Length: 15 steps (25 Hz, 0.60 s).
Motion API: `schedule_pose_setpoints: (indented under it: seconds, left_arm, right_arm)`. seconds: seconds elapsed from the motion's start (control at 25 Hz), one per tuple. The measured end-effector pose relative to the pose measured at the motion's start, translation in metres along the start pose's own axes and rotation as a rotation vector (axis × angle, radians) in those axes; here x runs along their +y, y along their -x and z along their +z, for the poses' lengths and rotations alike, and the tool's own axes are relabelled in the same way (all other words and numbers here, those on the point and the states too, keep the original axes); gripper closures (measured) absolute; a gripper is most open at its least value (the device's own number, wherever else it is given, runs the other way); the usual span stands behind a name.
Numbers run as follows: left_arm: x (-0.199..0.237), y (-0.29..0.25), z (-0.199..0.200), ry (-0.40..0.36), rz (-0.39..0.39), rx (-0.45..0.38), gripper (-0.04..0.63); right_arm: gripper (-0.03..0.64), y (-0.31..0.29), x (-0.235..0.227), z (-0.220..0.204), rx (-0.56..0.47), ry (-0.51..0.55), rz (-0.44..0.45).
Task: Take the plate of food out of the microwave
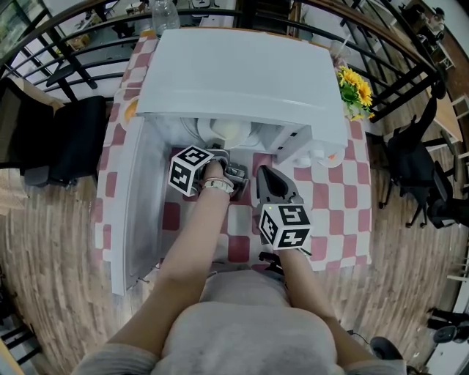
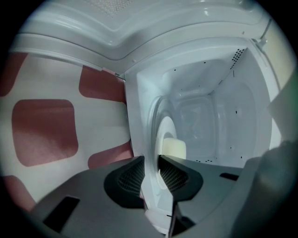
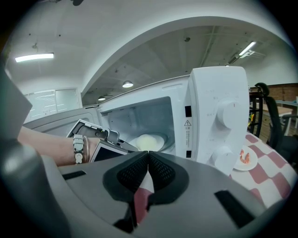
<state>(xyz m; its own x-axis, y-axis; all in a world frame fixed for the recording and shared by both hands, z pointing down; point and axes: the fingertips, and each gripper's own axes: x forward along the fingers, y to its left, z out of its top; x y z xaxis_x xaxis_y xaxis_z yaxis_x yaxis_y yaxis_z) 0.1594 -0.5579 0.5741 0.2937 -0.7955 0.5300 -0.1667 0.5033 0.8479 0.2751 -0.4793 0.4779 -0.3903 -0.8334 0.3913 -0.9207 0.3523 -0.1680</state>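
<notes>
The white microwave (image 1: 242, 73) stands on the checked table with its door (image 1: 135, 205) swung open to the left. Inside lies a white plate (image 2: 166, 132) carrying a pale yellow piece of food (image 2: 173, 149). My left gripper (image 2: 151, 169) reaches into the opening, and its two pads press on the plate's near rim from both sides. In the head view the left gripper (image 1: 220, 150) sits right at the cavity mouth, below the plate (image 1: 234, 132). My right gripper (image 3: 148, 155) hangs in front of the microwave (image 3: 216, 116), shut with nothing between its pads, and looks at the plate (image 3: 148, 141).
A small dish with shrimp (image 3: 244, 158) sits on the cloth right of the microwave's knobs. Sunflowers (image 1: 357, 91) stand at the table's right back corner and a bottle (image 1: 165, 15) behind the microwave. A black chair (image 1: 73, 139) and a railing flank the table.
</notes>
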Motion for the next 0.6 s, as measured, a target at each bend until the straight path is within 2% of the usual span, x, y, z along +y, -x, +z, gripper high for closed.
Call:
schedule_pose_setpoints:
  seconds: [0.32, 0.4, 0.6]
  left_arm:
    - [-0.003, 0.005, 0.000, 0.050, 0.001, 0.011, 0.526]
    - [-0.005, 0.007, 0.000, 0.050, -0.003, 0.010, 0.555]
    - [-0.012, 0.012, -0.001, 0.022, -0.041, 0.012, 0.566]
  right_arm:
    - [0.592, 0.003, 0.001, -0.001, 0.000, 0.006, -0.003]
    - [0.592, 0.004, -0.001, -0.001, -0.004, 0.004, -0.007]
    - [0.592, 0.005, -0.001, -0.001, -0.008, 0.003, -0.012]
